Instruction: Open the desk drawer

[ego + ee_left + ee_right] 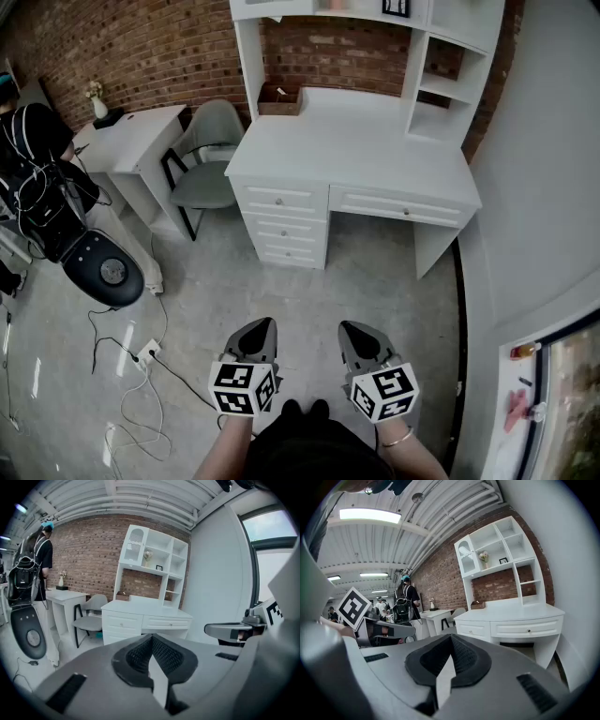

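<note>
The white desk (352,155) with its hutch stands against the brick wall, some way ahead of me. Its wide drawer (403,208) with a small knob sits over the knee gap and is closed; a stack of three closed drawers (281,225) is on its left. Low in the head view, my left gripper (260,328) and right gripper (354,333) hang side by side over the floor, well short of the desk. Both are shut with nothing between the pads. The wide drawer (165,623) shows beyond the left gripper (152,638), and the same drawer (528,629) beyond the right gripper (451,637).
A grey chair (206,159) and a small white side table (131,141) stand left of the desk. A person with a backpack (33,169) and a black round-based machine (103,270) are at far left, with cables (131,375) on the floor. A white wall (544,187) runs along the right.
</note>
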`<state>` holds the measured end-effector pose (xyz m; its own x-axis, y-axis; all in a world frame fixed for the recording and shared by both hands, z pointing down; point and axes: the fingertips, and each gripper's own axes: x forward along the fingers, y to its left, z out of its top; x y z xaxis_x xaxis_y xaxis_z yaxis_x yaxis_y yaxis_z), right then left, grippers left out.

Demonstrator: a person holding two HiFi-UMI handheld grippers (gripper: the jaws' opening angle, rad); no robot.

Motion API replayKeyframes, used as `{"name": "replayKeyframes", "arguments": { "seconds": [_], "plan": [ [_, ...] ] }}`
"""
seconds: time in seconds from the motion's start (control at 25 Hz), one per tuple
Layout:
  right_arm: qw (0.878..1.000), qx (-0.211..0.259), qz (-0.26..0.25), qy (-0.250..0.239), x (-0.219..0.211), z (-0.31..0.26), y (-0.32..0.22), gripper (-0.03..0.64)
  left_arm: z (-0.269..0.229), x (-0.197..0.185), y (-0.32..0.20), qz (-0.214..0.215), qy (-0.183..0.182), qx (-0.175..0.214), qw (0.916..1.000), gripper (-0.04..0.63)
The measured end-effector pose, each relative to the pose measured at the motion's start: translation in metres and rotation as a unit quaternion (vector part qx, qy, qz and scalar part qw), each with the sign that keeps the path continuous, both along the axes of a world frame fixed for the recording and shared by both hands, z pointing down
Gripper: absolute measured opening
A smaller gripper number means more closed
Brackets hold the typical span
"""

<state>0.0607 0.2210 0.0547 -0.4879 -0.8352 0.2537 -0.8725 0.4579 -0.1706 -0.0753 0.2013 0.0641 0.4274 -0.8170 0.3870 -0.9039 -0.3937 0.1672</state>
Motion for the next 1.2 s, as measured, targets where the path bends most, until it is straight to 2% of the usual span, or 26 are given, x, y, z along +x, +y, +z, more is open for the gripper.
{"name": "replayKeyframes", "arguments": {
  "seconds": [0.16,0.68,0.92,1.2],
  "plan": [
    [1.0,-0.006,0.013,-0.009,0.014,0.003,0.008,0.005,0.005,0.008,0.008,0.003,-0.002,-0.005,1.0,0.009],
    [0.999,-0.001,0.002,-0.038,0.027,-0.003,0.004,0.005,0.015,0.019,-0.002,-0.014,-0.007,-0.016,0.9997,0.009],
    [0.999,-0.002,0.002,-0.044,0.031,0.001,-0.016,0.005,0.026,0.016,-0.025,-0.017,-0.008,-0.021,0.9996,0.009],
    [0.999,-0.019,0.005,-0.037,0.027,0.014,-0.066,0.005,0.046,0.005,-0.083,-0.017,0.0,-0.036,0.9992,0.022]
  ]
}}
